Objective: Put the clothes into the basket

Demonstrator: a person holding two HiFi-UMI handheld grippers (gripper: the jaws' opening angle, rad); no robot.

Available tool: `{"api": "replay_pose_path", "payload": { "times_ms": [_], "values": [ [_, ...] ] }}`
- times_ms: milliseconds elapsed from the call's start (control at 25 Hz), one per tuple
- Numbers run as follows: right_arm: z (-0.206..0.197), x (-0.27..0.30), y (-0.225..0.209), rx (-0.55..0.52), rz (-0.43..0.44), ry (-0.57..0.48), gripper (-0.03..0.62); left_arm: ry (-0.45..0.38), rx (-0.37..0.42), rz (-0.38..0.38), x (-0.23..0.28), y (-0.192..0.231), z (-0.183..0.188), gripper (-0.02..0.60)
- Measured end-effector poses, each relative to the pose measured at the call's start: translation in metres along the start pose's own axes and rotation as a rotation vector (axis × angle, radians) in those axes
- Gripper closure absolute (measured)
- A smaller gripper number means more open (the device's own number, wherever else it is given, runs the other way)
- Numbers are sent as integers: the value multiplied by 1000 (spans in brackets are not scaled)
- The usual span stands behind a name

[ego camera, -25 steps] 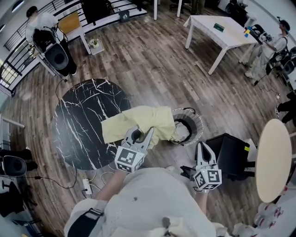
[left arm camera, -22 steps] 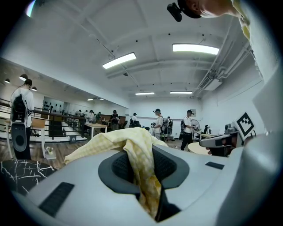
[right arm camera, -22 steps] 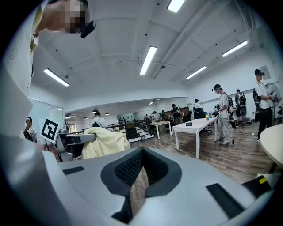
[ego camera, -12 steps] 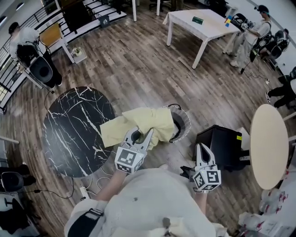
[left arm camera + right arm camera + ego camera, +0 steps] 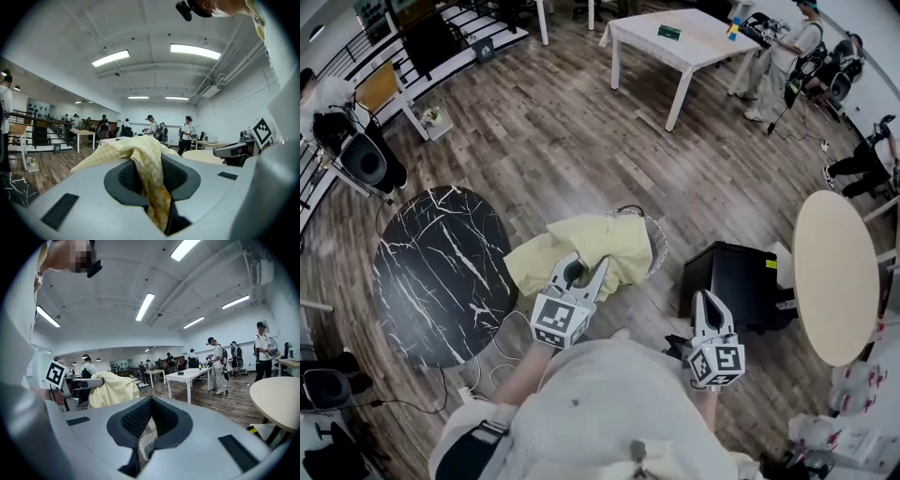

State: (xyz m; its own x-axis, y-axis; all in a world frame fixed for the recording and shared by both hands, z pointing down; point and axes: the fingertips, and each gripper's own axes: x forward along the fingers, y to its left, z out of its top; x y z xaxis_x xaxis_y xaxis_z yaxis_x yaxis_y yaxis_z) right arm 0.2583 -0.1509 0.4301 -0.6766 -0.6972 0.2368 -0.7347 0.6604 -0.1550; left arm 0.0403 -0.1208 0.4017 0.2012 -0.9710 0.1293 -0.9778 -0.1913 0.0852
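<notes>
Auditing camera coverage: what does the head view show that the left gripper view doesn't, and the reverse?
Head view only: the basket rim under the yellow cloth, and the black box. Left gripper view only: the left gripper with its jaws shut on a fold, the cloth's check weave, and the ceiling lights. Both: the yellow cloth, the right gripper and the beige round table.

Light-grey left gripper, beige shirt
</notes>
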Motion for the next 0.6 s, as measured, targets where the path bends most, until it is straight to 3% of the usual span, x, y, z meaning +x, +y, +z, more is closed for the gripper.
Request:
{"api": "replay_pose_path", "payload": {
  "times_ms": [360,600],
  "values": [
    [-8,-30,-59,-1,-35,13,585,-6,-22,-9,36,-46,0,485],
    [-8,-37,-77,16,-46,2,585,14,4,-49,49,-70,0,485]
  ]
}}
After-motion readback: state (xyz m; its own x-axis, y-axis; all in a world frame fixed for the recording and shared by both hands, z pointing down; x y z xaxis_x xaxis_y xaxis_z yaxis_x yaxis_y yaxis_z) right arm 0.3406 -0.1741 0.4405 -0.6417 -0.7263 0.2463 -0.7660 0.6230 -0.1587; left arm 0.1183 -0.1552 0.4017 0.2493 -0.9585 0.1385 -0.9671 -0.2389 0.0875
